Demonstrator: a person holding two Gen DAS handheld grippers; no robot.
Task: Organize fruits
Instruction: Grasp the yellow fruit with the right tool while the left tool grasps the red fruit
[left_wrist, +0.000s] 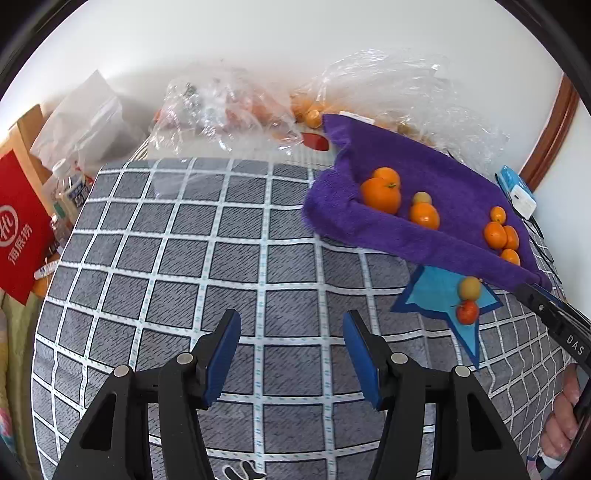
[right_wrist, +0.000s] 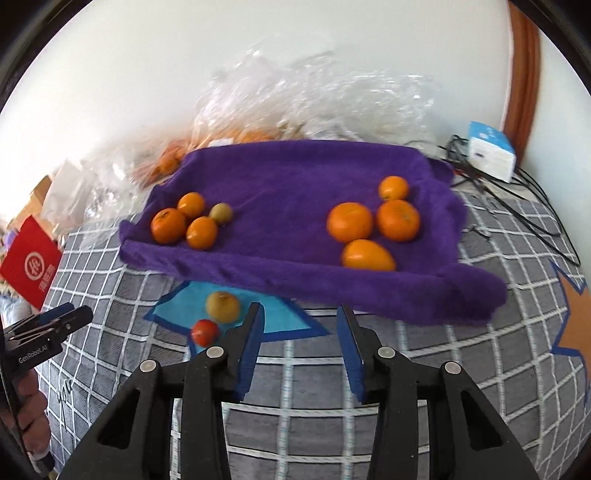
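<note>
Now, task's things: oranges sit in two clusters on the purple towel (right_wrist: 295, 184), while a yellow-green fruit (right_wrist: 222, 306) and a small red fruit (right_wrist: 205, 331) sit apart on the blue star patch (right_wrist: 184, 310).
Right gripper (right_wrist: 301, 314): fingers spread, nothing between them, hovering over the checked cloth (right_wrist: 295, 424) just short of the towel's near edge.
Left gripper (left_wrist: 291, 321): fingers spread too, empty, over bare cloth.
Key relation: from my right gripper the red fruit and the yellow-green fruit lie just ahead and to the left, almost beside my left fingertip (right_wrist: 255, 314); the two fruits touch or nearly touch each other.
From my left gripper: the same pair lies well off to the right and ahead, near the towel's drooping corner.
Nearer hand: my right, I judge.
Right orange cluster (right_wrist: 349, 221): ahead and slightly right of my right gripper, on the towel.
Left orange cluster (right_wrist: 168, 225): farther ahead, to the left.
Long axis: these fruits are roundish, so approach angle matters little; the oval orange (right_wrist: 369, 254) lies crosswise to my fingers.
Risk, as I judge: nudging the red fruit sends it rolling.
</note>
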